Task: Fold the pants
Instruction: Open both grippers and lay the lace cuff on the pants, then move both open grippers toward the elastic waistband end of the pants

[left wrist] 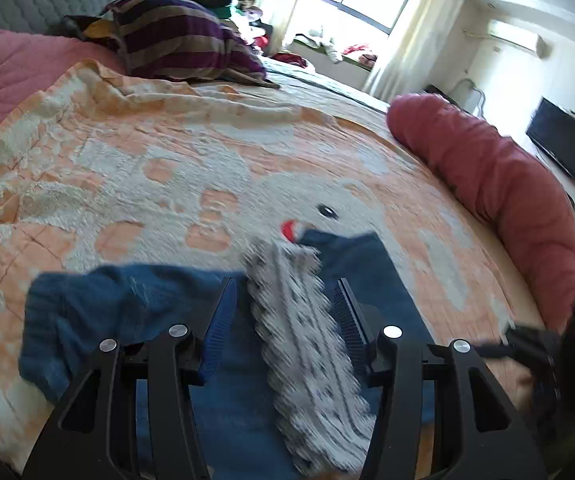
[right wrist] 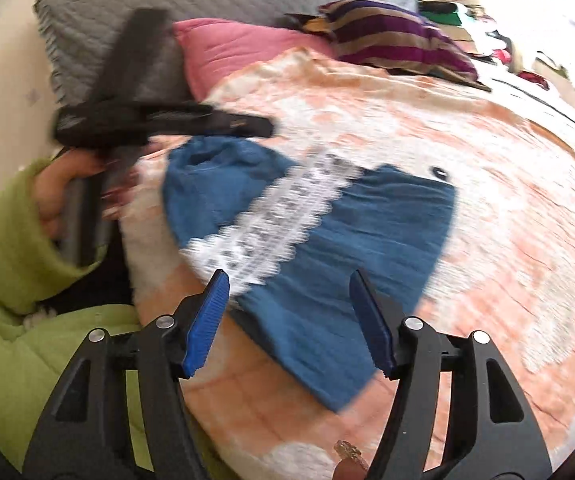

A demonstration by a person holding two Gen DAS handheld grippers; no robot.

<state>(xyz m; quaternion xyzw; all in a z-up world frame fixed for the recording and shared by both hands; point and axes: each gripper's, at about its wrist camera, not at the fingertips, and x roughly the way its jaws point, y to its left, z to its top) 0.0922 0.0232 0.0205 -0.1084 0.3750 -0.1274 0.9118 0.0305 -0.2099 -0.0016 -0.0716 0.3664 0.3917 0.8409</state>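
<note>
Blue pants [right wrist: 347, 248] with a white and grey patterned waistband [right wrist: 271, 216] lie on the orange and white bedspread [right wrist: 487, 184]. In the left wrist view the pants [left wrist: 99, 312] spread under and ahead of my left gripper [left wrist: 285, 284], which is open with the waistband [left wrist: 303, 340] lying between its fingers. My right gripper [right wrist: 289, 276] is open and empty just above the near part of the pants. The left gripper [right wrist: 159, 120] also shows in the right wrist view, held in a hand above the pants' left end. Both views are motion-blurred.
A purple striped pillow [left wrist: 179, 40], a pink quilt [left wrist: 3, 76] and a grey pillow [right wrist: 167, 4] lie at the bed's head. A red bolster [left wrist: 499, 172] lines the right edge. A green sleeve [right wrist: 11, 260] sits at the near left.
</note>
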